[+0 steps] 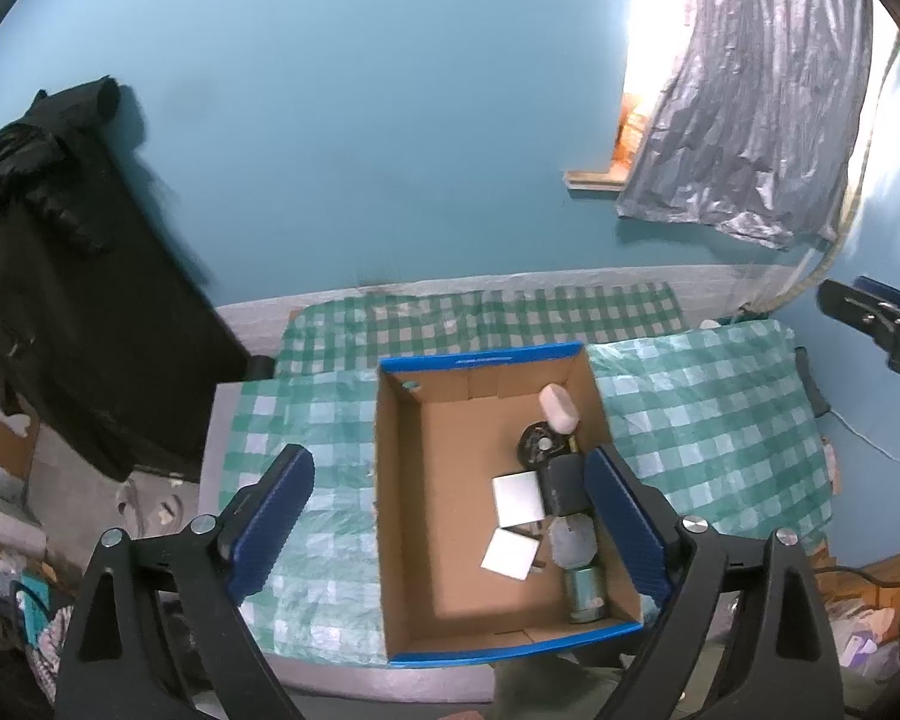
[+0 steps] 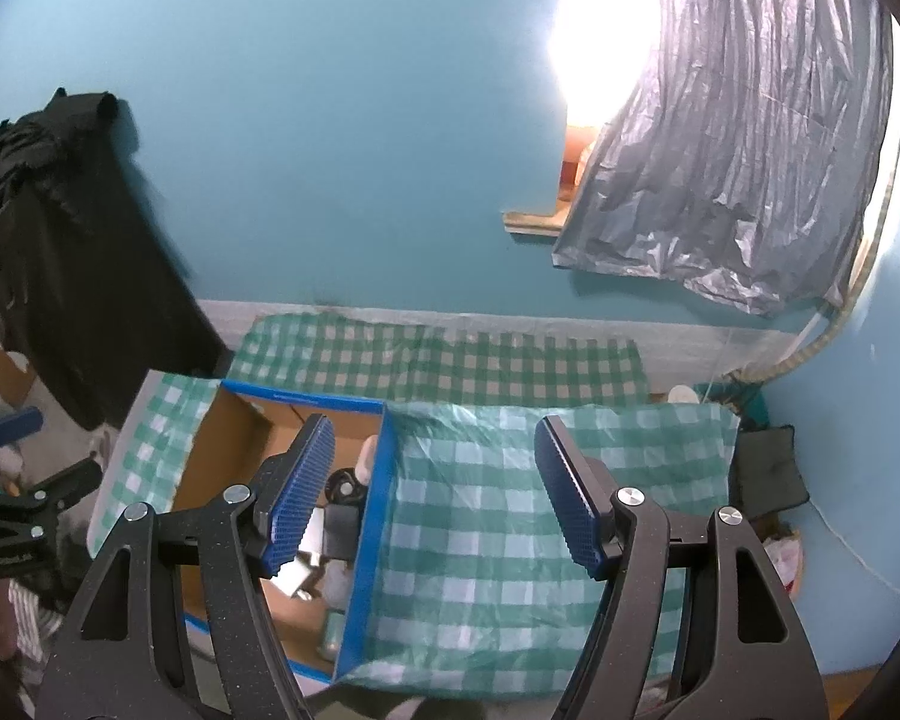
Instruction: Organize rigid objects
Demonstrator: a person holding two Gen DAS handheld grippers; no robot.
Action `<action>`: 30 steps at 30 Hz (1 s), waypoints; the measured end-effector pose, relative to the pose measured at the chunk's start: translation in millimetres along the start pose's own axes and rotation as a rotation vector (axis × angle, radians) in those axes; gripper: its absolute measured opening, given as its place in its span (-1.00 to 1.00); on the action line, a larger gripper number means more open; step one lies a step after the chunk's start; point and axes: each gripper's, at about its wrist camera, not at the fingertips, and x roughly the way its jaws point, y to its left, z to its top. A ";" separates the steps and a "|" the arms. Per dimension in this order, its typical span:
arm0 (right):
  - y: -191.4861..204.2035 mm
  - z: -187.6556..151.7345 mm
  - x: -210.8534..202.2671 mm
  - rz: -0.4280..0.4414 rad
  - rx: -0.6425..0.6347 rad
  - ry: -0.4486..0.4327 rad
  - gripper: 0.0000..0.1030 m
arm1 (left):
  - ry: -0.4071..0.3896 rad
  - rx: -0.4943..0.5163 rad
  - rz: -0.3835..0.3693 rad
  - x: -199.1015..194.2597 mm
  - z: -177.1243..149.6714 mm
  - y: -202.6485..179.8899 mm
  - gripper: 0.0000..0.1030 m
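1. the rigid objects sit inside the cardboard box (image 1: 450,510), bunched along its right wall: a pale oblong piece (image 1: 559,407) toward the far right corner, then a black round disc (image 1: 539,445), a dark block (image 1: 564,485), two white square tiles (image 1: 517,499) and (image 1: 510,553), a grey round lid (image 1: 572,542), and a small tin (image 1: 585,593) at the near right corner.
2. the box rests on the green checked cloth (image 1: 720,420) over the table, its left half bare.
3. left gripper (image 1: 450,531) hangs above the box, jaws wide, holding nothing.
4. right gripper (image 2: 438,495) hovers over the cloth just right of the box's right wall, jaws also wide and empty.
5. judgement: no loose items show on the cloth, so collecting looks nearly done.
6. if i tidy the cluster, i would come down vertically on one tile with the left gripper, clear of the right wall, and pinch across flat edges.
7. risk: the pieces touch, so a tilted approach could nudge the neighbours.
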 end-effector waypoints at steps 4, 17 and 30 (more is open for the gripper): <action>-0.5 -1.1 1.5 -0.006 0.004 0.002 0.34 | 0.009 -0.001 0.008 2.1 -1.5 2.2 0.81; -0.3 -2.1 11.5 -0.019 -0.007 0.030 0.34 | 0.012 -0.011 0.023 4.8 1.1 3.6 0.81; -4.8 -1.0 17.8 -0.017 -0.022 0.035 0.34 | 0.016 -0.021 0.047 7.0 4.2 -0.1 0.81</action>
